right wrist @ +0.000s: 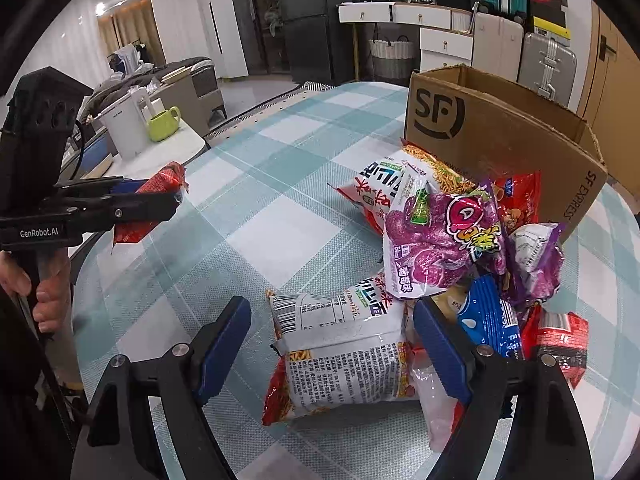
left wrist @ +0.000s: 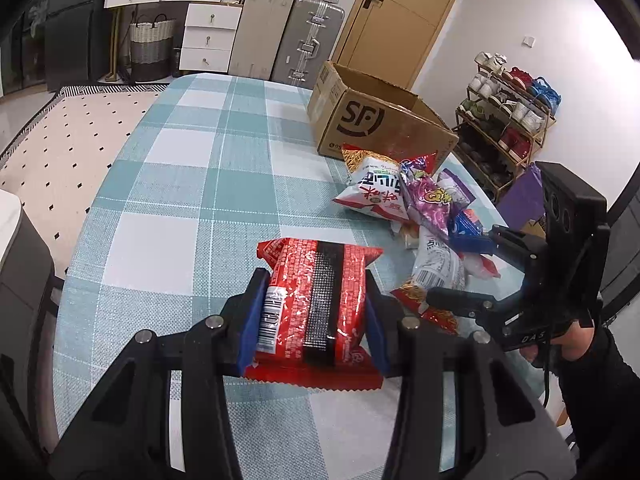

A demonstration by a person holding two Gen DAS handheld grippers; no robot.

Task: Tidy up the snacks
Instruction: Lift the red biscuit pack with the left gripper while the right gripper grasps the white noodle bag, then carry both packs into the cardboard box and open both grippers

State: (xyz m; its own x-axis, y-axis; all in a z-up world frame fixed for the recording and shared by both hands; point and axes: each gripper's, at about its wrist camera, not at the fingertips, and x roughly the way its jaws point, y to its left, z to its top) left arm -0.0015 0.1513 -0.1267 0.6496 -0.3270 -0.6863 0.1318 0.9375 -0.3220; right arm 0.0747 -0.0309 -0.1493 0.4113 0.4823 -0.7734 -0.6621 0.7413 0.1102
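My left gripper (left wrist: 314, 312) is shut on a red and black snack packet (left wrist: 316, 304) and holds it just above the checked tablecloth; in the right wrist view the same packet (right wrist: 160, 192) shows at the left between those jaws. My right gripper (right wrist: 332, 344) is open, its jaws standing either side of a white and red noodle snack bag (right wrist: 344, 356) lying on the table. A pile of snack bags lies behind it, with a purple bag (right wrist: 440, 240) on top. An open cardboard SF box (right wrist: 500, 140) stands beyond the pile.
The table with the teal checked cloth (left wrist: 192, 184) stretches to the left. A shoe rack (left wrist: 508, 120) stands off the right edge. A side table with a green mug (right wrist: 162, 122) and white kettle sits to the left. Suitcases and drawers line the far wall.
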